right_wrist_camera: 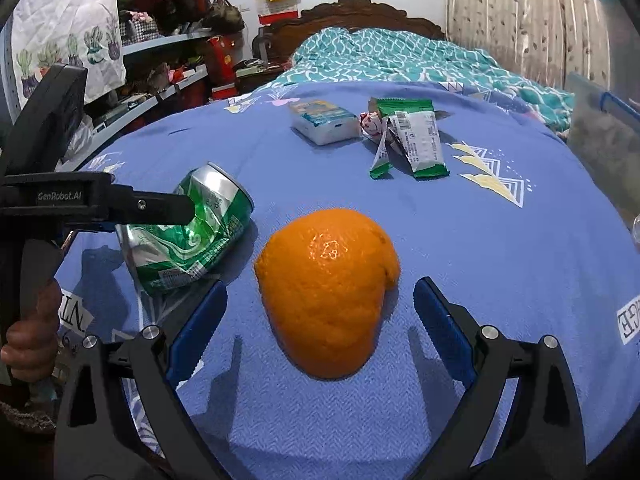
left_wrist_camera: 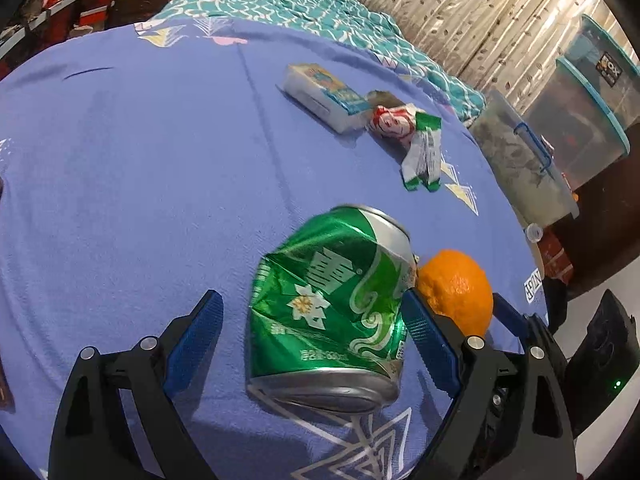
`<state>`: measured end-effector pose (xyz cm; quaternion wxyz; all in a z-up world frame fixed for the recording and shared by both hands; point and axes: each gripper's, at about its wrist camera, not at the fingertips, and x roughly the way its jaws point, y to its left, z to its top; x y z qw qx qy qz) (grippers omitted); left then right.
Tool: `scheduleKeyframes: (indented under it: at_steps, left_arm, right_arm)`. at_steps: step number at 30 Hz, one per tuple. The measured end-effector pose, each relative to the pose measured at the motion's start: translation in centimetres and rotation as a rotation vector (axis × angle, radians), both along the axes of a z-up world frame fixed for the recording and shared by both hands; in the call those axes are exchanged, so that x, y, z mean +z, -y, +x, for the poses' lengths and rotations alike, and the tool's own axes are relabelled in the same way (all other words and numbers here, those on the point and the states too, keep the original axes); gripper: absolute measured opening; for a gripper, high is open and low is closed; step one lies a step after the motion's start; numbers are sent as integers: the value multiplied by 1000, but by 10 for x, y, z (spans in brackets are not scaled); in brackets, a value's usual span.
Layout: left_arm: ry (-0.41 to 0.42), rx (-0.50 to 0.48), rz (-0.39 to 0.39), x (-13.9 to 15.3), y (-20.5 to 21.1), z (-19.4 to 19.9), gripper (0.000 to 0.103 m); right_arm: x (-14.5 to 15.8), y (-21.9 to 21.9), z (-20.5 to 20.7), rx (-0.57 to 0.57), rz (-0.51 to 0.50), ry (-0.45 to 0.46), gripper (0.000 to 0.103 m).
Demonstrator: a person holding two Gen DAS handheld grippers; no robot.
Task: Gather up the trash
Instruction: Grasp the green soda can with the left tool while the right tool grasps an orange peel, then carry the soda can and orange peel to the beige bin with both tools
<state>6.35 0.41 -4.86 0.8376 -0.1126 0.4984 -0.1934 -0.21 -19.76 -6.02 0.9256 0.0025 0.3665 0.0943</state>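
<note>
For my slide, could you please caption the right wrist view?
Open right gripper straddling an orange on the blue bedspread, a crushed green can beside it.

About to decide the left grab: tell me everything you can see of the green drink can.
The crushed green aluminium drink can lies on its side on the blue bedspread. Its thin metal wall is dented and creased, with white lettering, a white flower and silver ends. It sits between the open jaws of the left gripper, neither pad pressing it, and beside the orange fruit.

both the left hand-held gripper [left_wrist_camera: 312, 320] and right hand-held gripper [right_wrist_camera: 320, 312] angle downward, jaws wide apart.
</note>
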Motion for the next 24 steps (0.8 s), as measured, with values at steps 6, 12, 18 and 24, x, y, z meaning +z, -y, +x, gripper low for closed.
scheduleKeyframes:
  at_steps: [6,12,18,24]
  left_arm:
    - [24,-57,28,-1,20,-9,58]
    - [37,-145,-3,8,55,-9,51]
    - [34,-280,-28,18,116,-2,33]
    - [68,-316,21,19,152,-2,35]
  right_arm:
    - [-5,5,1,26,19,-25,38]
    - [1,39,-9,-74,71,21,36]
    - [8,87,-21,-205,92,62,36]
    - [-3,132,-28,-302,139,24,36]
